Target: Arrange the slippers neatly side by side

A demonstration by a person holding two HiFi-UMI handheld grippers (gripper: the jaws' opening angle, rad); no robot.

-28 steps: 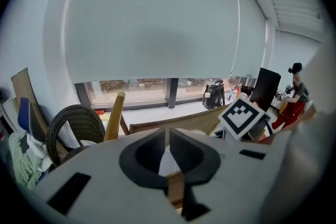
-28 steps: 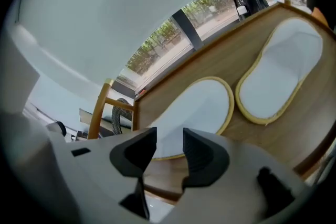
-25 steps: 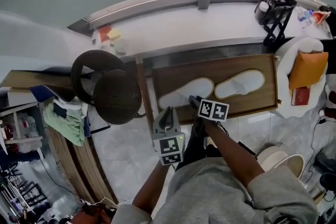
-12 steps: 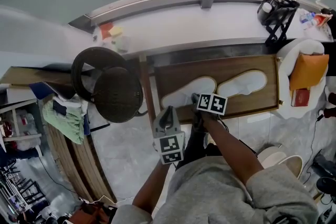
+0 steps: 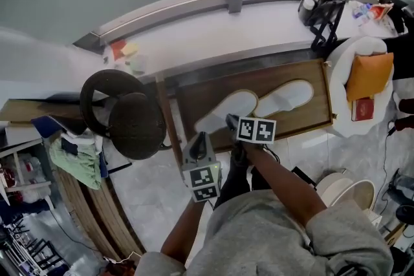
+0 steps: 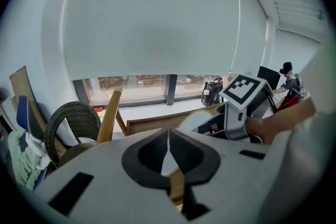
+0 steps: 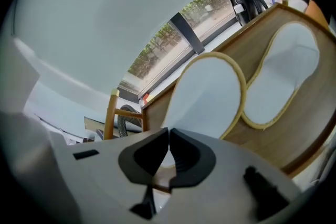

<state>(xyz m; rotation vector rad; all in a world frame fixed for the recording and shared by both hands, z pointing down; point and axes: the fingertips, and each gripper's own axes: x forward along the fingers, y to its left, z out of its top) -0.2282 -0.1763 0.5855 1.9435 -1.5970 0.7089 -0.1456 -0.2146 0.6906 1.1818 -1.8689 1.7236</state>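
Note:
Two white slippers with tan rims lie on a low wooden tray (image 5: 191,97). The left slipper (image 5: 231,108) (image 7: 210,92) points up to the right, and its toe almost touches the right slipper (image 5: 286,96) (image 7: 286,68). My right gripper (image 5: 230,121) (image 7: 169,132) is at the left slipper's heel, its jaws closing the last bit and pinched on the heel rim. My left gripper (image 5: 199,138) (image 6: 168,129) hangs shut and empty over the floor in front of the tray's left corner.
A dark wicker chair (image 5: 123,114) stands left of the tray. Behind the tray runs a white window ledge (image 5: 213,22) with a black bag (image 5: 321,4). To the right is a white seat with an orange cushion (image 5: 366,74). Green cloth (image 5: 76,161) lies far left.
The right gripper's jaws have shut at the left slipper's heel. The head view has shifted a little. The left gripper has stayed put.

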